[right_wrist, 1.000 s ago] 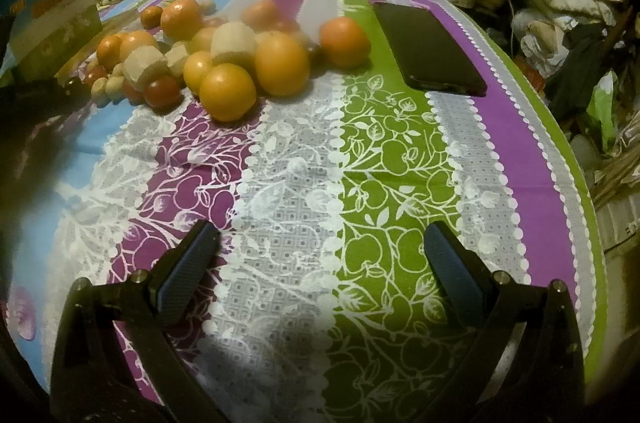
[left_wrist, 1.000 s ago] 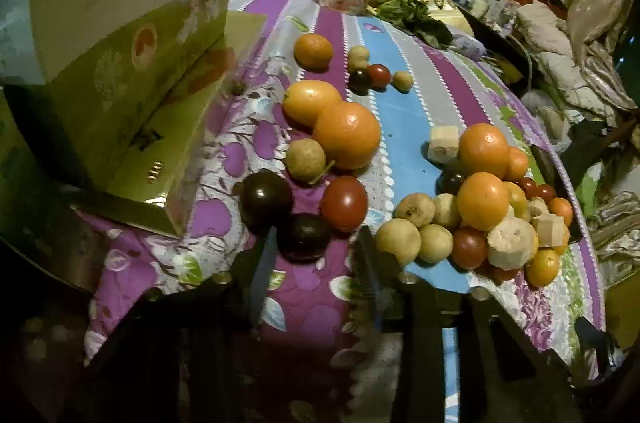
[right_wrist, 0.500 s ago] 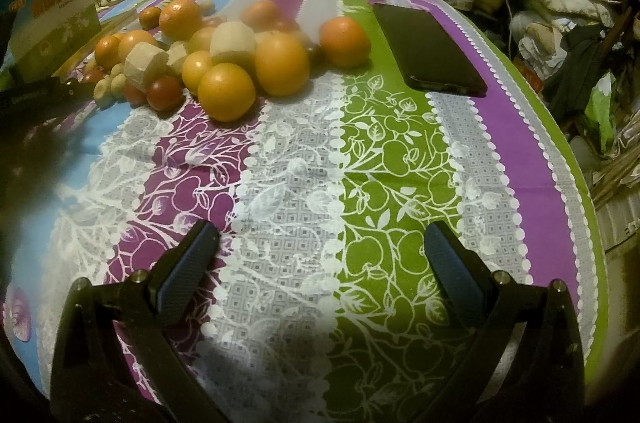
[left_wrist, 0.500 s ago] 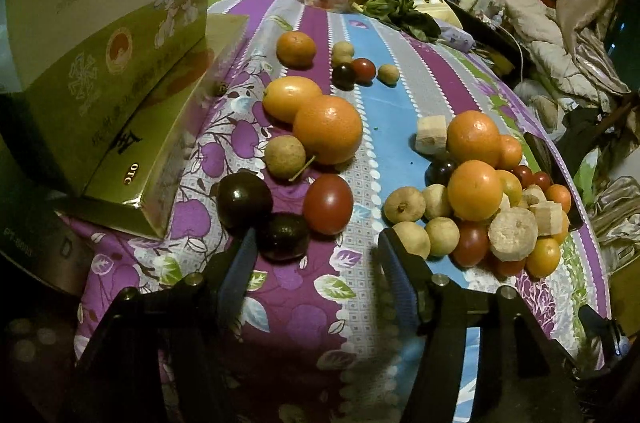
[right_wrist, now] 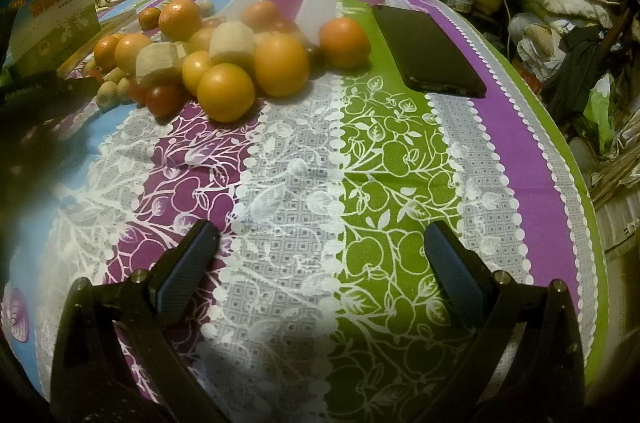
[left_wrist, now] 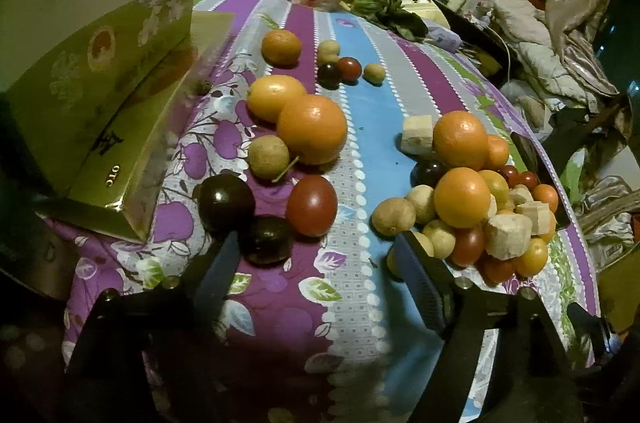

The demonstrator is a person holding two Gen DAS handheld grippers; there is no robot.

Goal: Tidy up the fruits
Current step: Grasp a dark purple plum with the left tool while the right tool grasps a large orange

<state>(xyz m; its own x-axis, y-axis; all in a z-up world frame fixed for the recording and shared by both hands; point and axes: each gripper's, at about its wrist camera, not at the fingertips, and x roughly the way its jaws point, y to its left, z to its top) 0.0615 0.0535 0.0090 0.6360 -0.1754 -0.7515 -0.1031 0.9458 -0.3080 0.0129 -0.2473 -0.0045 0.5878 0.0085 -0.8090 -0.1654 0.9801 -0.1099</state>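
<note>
The left tongs (left_wrist: 316,255) are standing wide, their jaws having just been opening, nothing between them; a dark plum (left_wrist: 266,238) is lying just beyond the left finger, beside a red fruit (left_wrist: 311,205) on the patterned bedspread (left_wrist: 280,303); the right tongs (right_wrist: 318,245) are hanging open over bare cloth, well apart from the heap of oranges (right_wrist: 280,63) and a black phone (right_wrist: 426,49)

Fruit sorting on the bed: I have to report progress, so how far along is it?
Partly done. A small sorted group lies beside the gold box. The left gripper, jaws just opening, is empty, with a dark plum just ahead. The right gripper is open and empty. The mixed pile remains.
</note>
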